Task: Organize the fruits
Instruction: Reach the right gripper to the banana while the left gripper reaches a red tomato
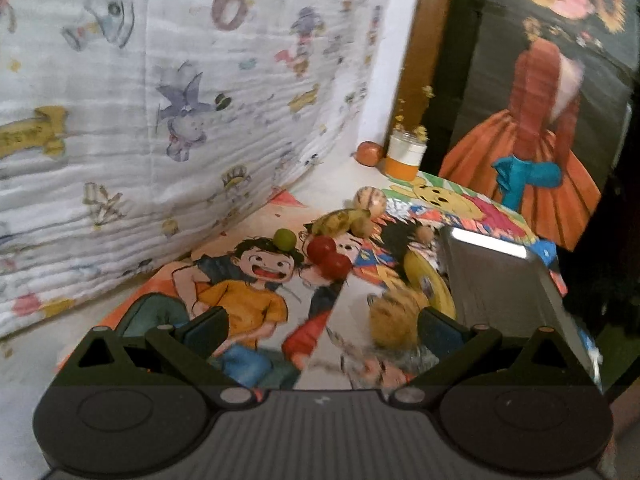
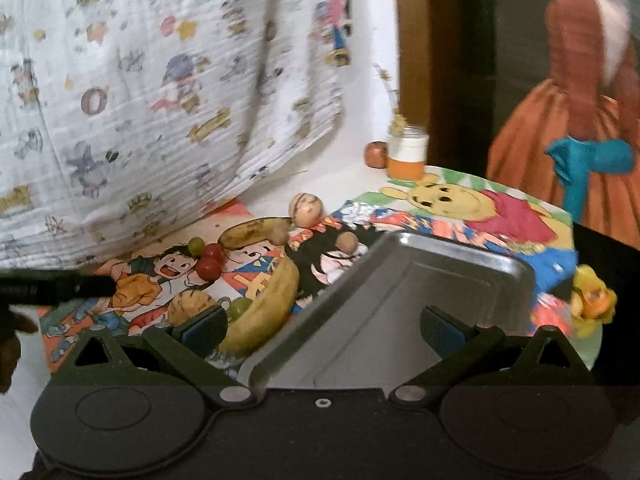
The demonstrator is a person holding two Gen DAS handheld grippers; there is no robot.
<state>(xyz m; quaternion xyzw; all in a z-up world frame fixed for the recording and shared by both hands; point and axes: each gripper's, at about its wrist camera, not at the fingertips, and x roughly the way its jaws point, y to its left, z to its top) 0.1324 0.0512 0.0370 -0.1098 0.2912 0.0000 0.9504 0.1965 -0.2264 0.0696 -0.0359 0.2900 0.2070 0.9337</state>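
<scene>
In the right wrist view, a dark bar-shaped object [image 2: 56, 286] is reaching in from the far left edge over the cartoon-printed mat [image 2: 132, 292] that is covering the bench [image 2: 320, 188]. Moving right, a green grape [image 2: 195, 245] is sitting just beside two red cherry tomatoes [image 2: 210, 261], which are touching each other. Behind them a spotted banana [image 2: 256, 232] is lying on its side, and a pale striped round fruit [image 2: 306, 209] is resting at its far end. Nearer the camera, a tan ribbed fruit [image 2: 190, 307], a second green grape [image 2: 239, 307] and a large curved banana [image 2: 264, 312] are crowding together just ahead of the right tool [image 2: 320, 326], whose fingers are standing wide apart and gripping nothing. A small brown round fruit [image 2: 347, 243] is lying near the far corner of the metal tray [image 2: 420, 280], which is filling the space between and beyond the right tool's fingers and looking empty where it shows. Farther back, an orange-red round fruit [image 2: 376, 154] is sitting just beside a jar [image 2: 407, 154] with orange contents, and a yellow flower-like object [image 2: 592, 300] is hanging at the mat's right edge. In the left wrist view, the left tool [image 1: 322, 330] is likewise spread wide and carrying nothing, hovering over the mat with the tray to its right.
</scene>
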